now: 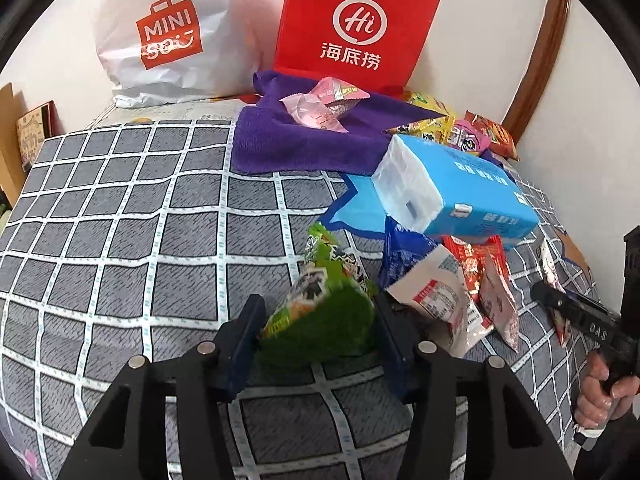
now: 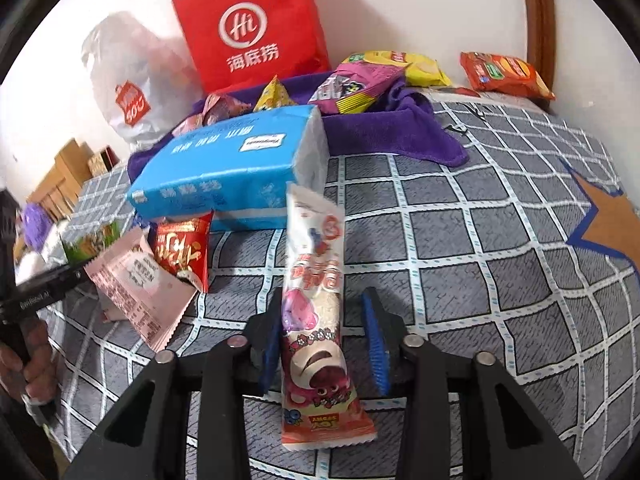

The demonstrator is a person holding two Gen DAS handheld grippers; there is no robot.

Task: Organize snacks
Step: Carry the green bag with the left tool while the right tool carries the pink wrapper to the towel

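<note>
Seemingly to sort them, the left gripper [image 1: 316, 334] clamps a green snack packet [image 1: 320, 312], while the right gripper [image 2: 324, 340] brackets a pink bar wrapper [image 2: 316, 320], only one pad touching.

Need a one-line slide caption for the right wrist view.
Right gripper straddles a long pink snack stick on the checked bedsheet, blue tissue pack behind.
</note>
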